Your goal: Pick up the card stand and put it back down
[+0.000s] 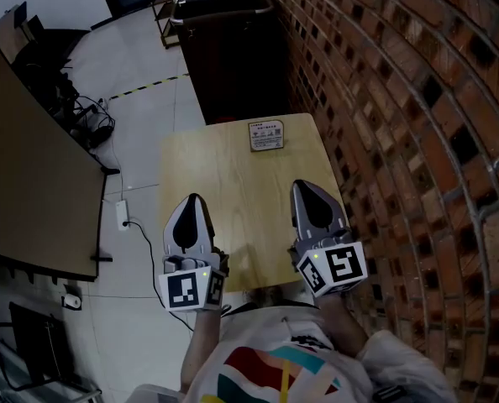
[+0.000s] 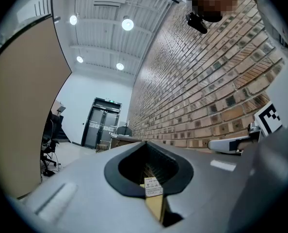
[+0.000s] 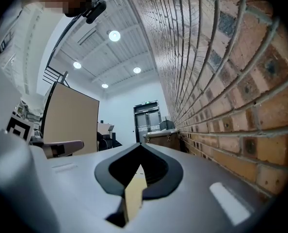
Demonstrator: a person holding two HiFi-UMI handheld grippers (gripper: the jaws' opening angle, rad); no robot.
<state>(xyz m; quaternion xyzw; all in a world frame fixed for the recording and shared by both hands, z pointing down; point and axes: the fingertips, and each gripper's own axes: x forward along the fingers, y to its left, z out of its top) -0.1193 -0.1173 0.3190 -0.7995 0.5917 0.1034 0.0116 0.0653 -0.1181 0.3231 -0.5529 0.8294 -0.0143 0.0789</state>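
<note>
The card stand [image 1: 266, 135], a small white printed card in a holder, stands upright at the far edge of the light wooden table [image 1: 233, 183]. My left gripper [image 1: 194, 200] rests over the table's near left part, shut and empty. My right gripper [image 1: 303, 186] sits at the near right, also shut with nothing in it. Both point toward the stand and stay well short of it. In the left gripper view the card stand [image 2: 153, 188] shows small through the slit of the left gripper [image 2: 145, 152]. Only table wood [image 3: 133, 198] shows through the right gripper [image 3: 141, 152].
A brick wall [image 1: 417, 116] runs close along the table's right side. A dark cabinet [image 1: 228, 57] stands just beyond the far edge. To the left are grey floor with a power strip [image 1: 122, 214] and cables, and a tan desk top [image 1: 31, 191].
</note>
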